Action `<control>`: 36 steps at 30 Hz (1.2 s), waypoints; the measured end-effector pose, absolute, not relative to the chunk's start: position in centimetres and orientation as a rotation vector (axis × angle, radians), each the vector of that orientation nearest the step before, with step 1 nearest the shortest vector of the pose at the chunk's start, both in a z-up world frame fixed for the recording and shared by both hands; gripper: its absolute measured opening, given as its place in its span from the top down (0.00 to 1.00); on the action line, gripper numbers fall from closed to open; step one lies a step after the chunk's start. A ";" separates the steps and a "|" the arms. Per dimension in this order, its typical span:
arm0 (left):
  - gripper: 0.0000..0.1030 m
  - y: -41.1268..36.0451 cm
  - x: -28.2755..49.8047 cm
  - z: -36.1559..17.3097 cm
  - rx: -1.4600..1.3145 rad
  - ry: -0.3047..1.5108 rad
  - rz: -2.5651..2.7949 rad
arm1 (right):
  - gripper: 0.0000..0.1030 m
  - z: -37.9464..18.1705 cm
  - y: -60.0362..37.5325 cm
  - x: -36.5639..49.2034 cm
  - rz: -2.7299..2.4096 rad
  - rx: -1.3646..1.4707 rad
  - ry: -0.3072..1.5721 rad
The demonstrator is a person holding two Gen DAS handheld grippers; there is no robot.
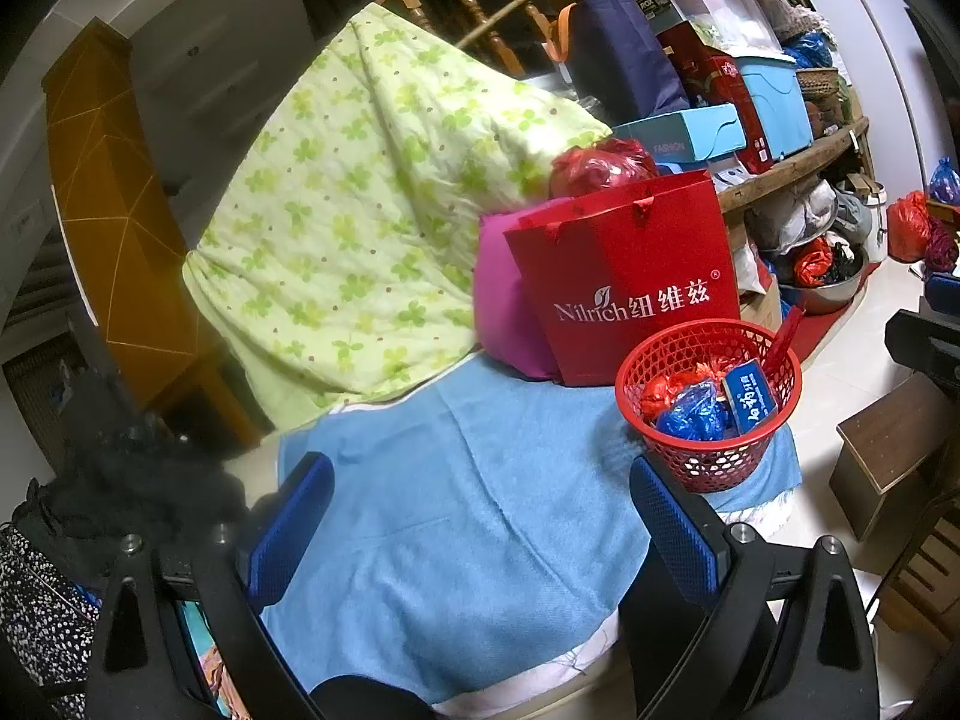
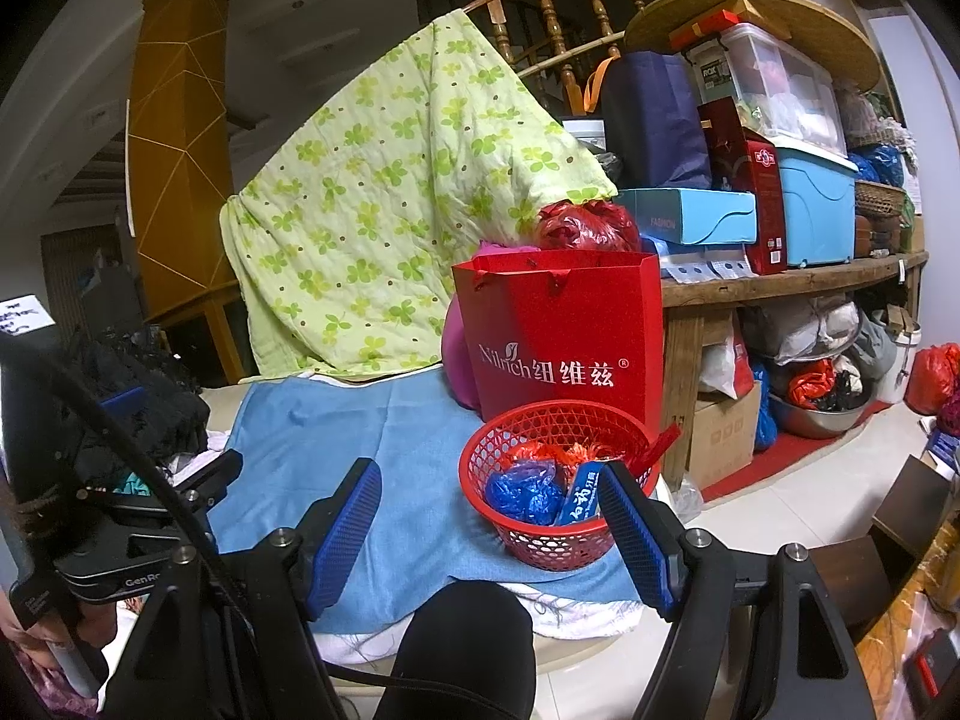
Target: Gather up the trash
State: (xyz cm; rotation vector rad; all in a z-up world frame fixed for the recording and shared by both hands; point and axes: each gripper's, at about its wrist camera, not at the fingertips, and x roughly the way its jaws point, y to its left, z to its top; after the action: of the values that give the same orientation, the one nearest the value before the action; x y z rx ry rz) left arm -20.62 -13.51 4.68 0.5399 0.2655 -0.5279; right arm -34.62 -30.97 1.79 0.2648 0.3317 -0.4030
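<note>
Red mesh basket [image 2: 555, 483] is seen upright on the blue cloth [image 2: 372, 438], mouth facing up, near the cloth's right edge and just in front of the red paper bag [image 2: 564, 336]. Trash is held inside: a crumpled blue wrapper [image 2: 523, 491], an orange-red wrapper [image 2: 555, 453] behind it, and a blue packet [image 1: 750, 393] w/ white print, stood on end, long axis tilted, leaning toward the basket's right wall. A red strip [image 1: 785, 330] is seen sticking up and outward over the right rim.

Right gripper [image 2: 498, 531] is held w/ jaws spread wide, nothing betw. them (basket lies just beyond the right pad). Left gripper [image 1: 480, 531] is likewise released, jaws apart over bare cloth, basket off to its right.

A green clover quilt [image 1: 360, 192] is draped behind.
</note>
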 end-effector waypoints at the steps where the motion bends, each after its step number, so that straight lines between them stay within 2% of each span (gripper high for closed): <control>1: 0.04 -13.5 -20.6 4.7 0.541 0.265 -0.527 | 0.25 1.8 -30.9 -34.6 -0.403 0.265 0.331; 36: 0.04 -13.3 -20.2 4.3 0.544 0.273 -0.526 | 0.24 1.8 -31.1 -34.7 -0.400 0.265 0.331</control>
State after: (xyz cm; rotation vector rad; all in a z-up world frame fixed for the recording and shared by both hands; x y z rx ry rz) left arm -20.16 -13.26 4.31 0.5444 0.2728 -0.5257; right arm -34.67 -31.13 1.76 0.2653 0.3310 -0.4004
